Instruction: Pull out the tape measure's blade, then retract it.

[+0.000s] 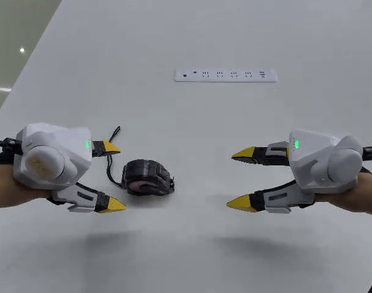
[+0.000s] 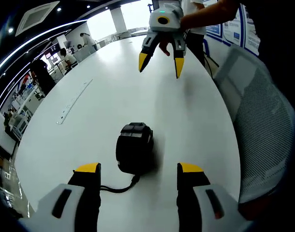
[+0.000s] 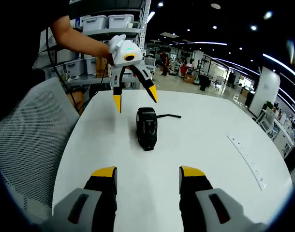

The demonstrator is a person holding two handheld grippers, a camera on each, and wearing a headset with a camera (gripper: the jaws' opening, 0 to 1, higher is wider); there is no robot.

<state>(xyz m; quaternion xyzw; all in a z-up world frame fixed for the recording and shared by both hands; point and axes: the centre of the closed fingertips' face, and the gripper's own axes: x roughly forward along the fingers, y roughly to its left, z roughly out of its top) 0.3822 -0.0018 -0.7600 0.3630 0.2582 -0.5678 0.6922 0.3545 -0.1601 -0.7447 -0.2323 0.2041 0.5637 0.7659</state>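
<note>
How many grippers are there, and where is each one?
2. The left gripper is open, just short of the tape measure and not touching it. The right gripper, also open, is farther off on the tape measure's other side, facing it. None seem hidden.
</note>
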